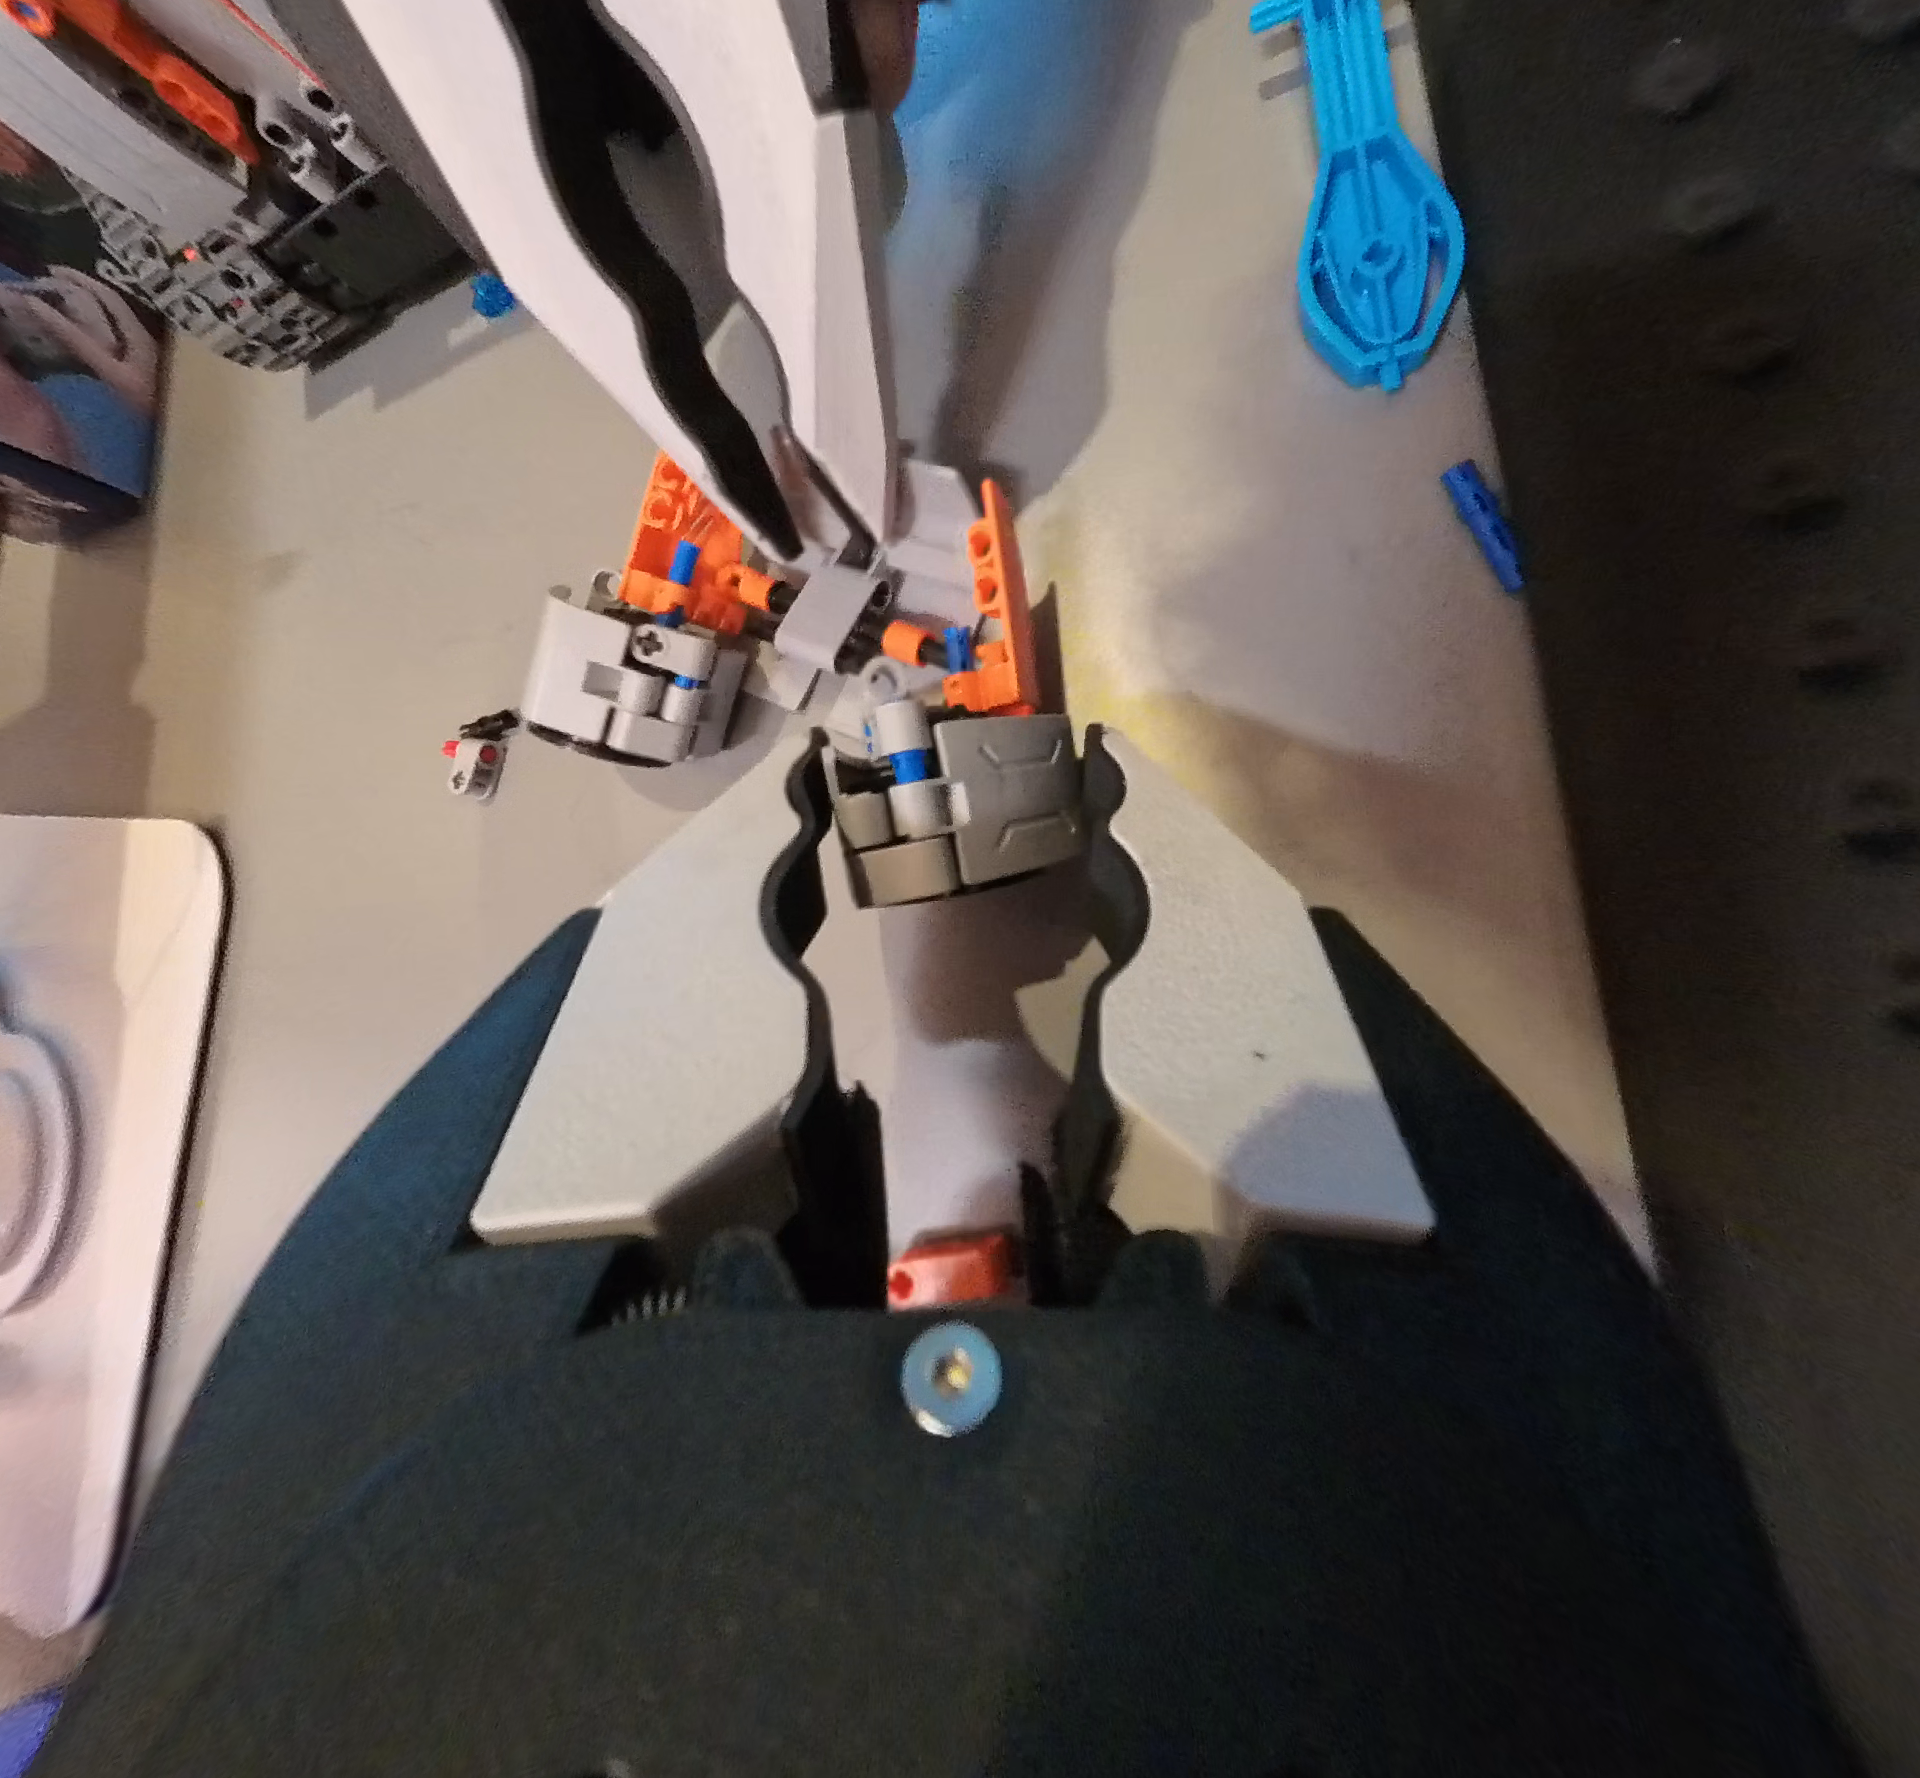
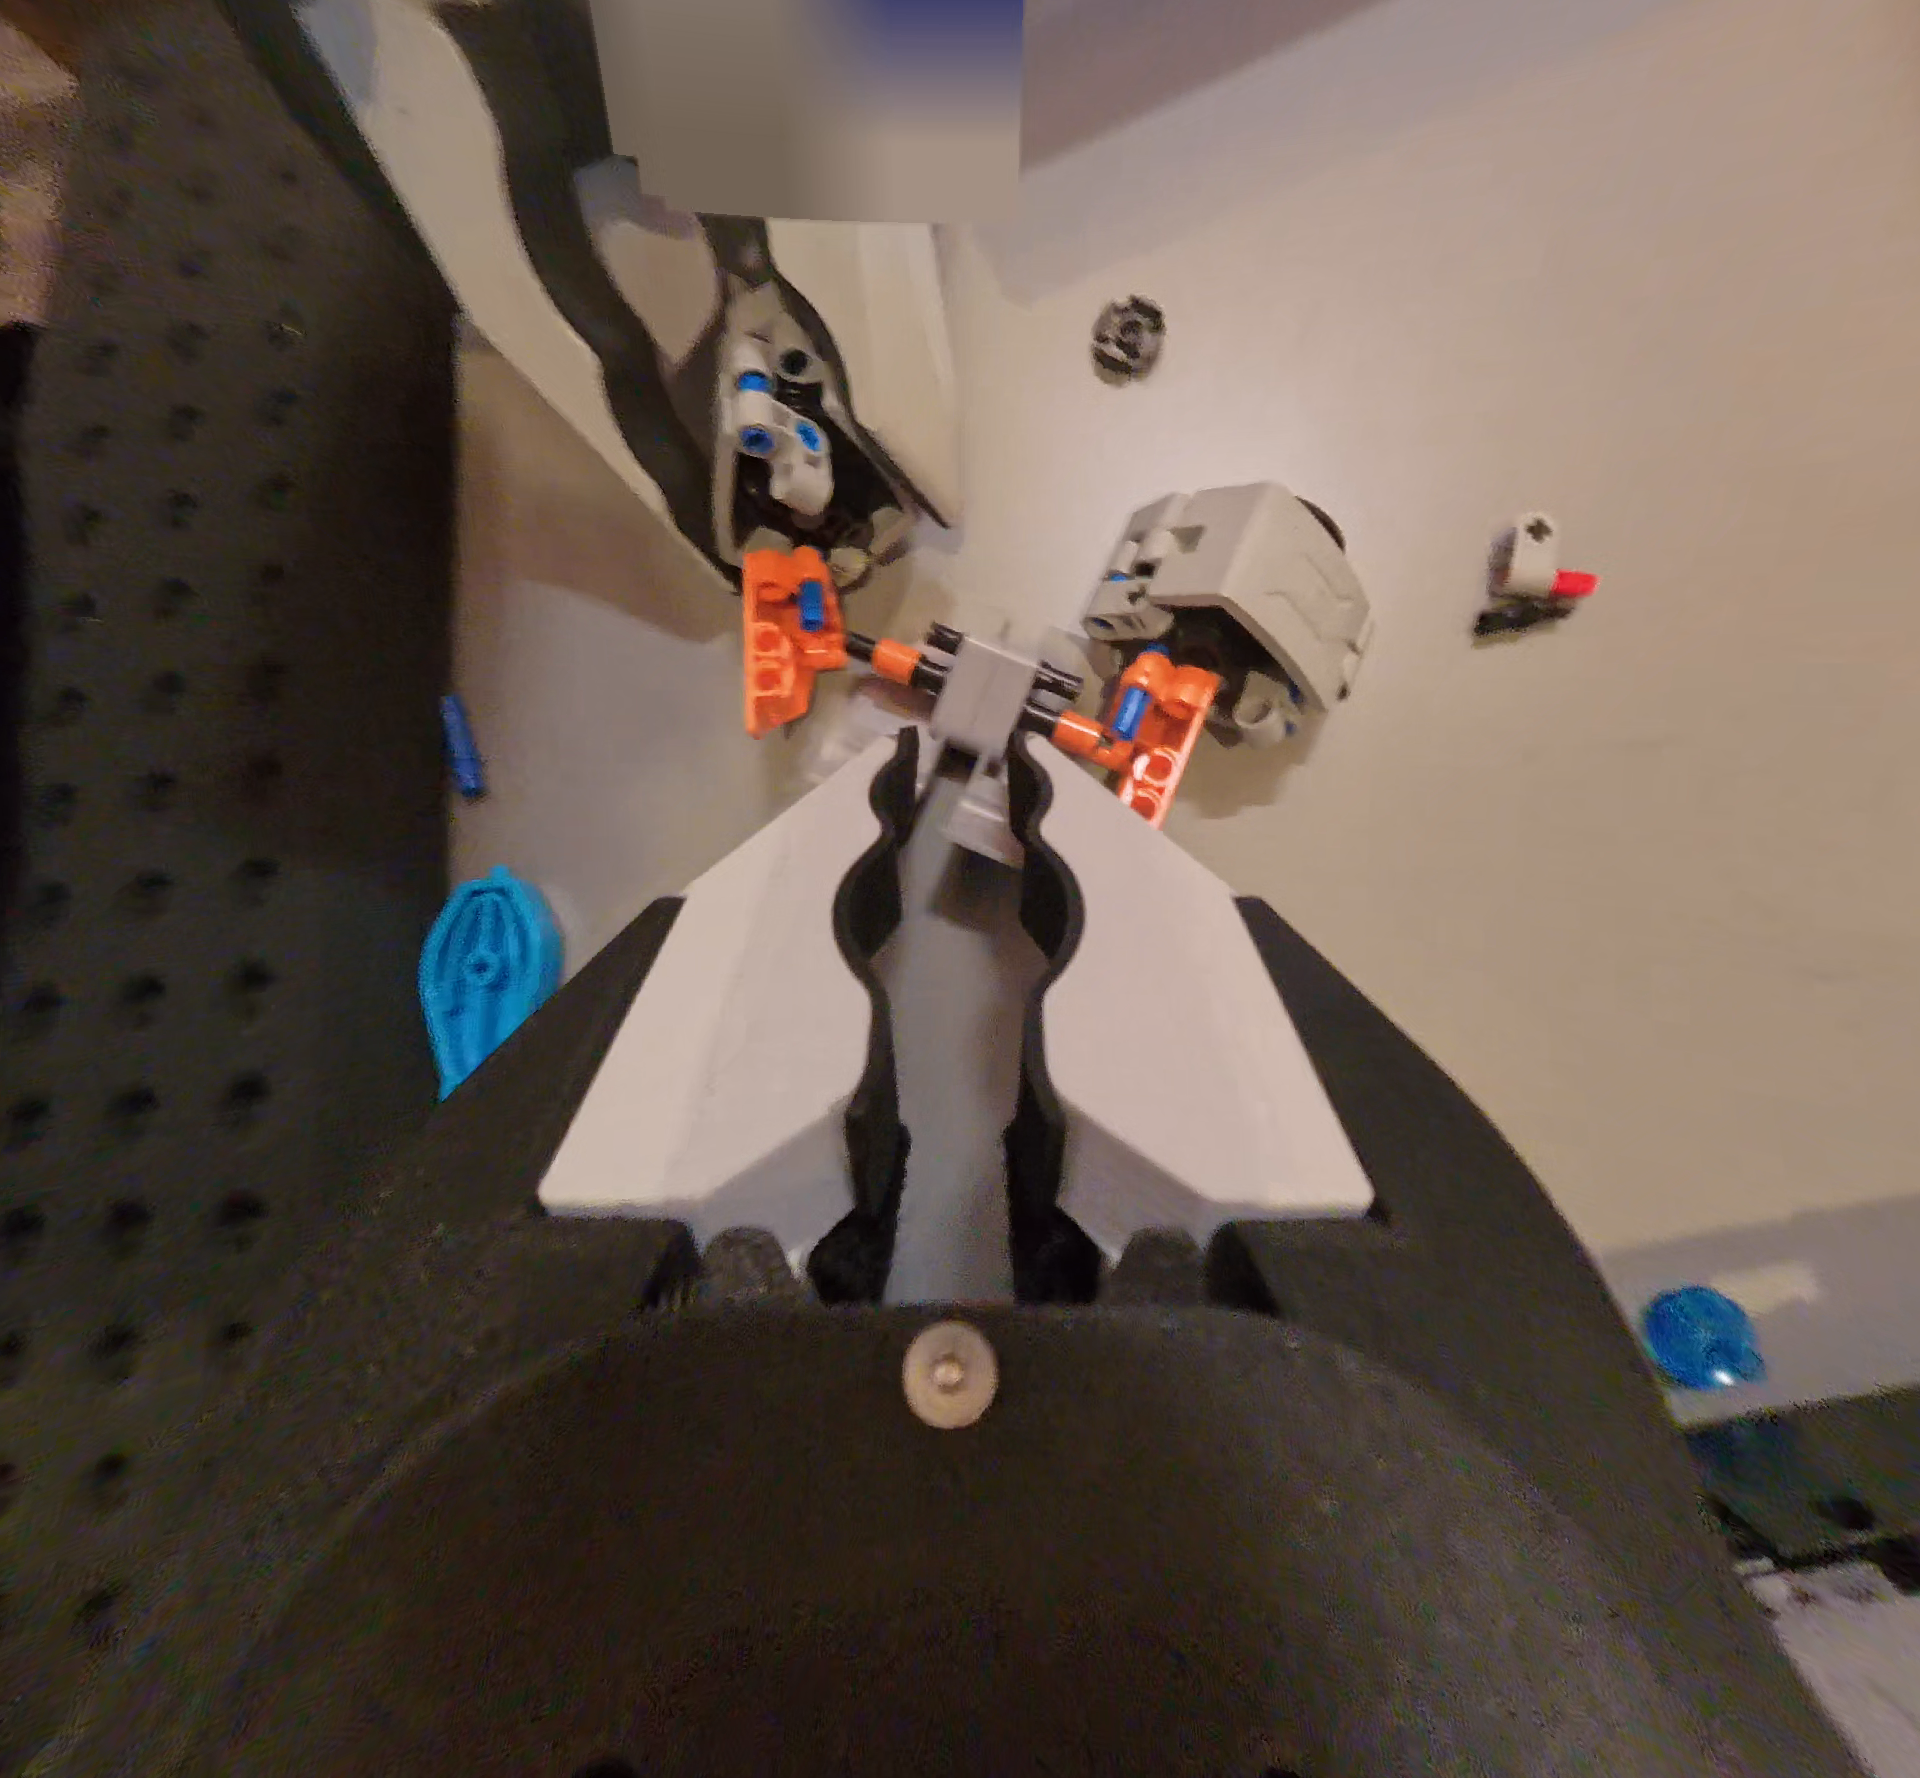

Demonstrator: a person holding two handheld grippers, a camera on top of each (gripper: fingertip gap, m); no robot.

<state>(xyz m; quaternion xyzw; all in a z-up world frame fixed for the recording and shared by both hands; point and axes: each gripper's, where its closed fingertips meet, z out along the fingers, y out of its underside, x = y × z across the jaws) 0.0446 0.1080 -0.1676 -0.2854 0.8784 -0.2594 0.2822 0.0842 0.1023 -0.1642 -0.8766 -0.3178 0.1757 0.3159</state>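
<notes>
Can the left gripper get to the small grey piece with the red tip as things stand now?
Probably not: the left gripper is shut on the model's grey end block. The small grey piece lies apart, unobstructed.

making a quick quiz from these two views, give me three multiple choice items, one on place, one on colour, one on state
1. Where does the bright blue paddle-shaped piece lie?
A. on the table by the black pegboard
B. inside the left claw
C. on top of the toy

2. What colour are the toy's two side brackets?
A. green
B. orange
C. yellow

3. What is the right claw doing?
A. hanging wide open
B. gripping the toy's grey middle block
C. gripping a blue pin

Answers: 1 A, it rests flat beside the pegboard; 2 B, both brackets show orange; 3 B, its fingers close on the block.
</notes>
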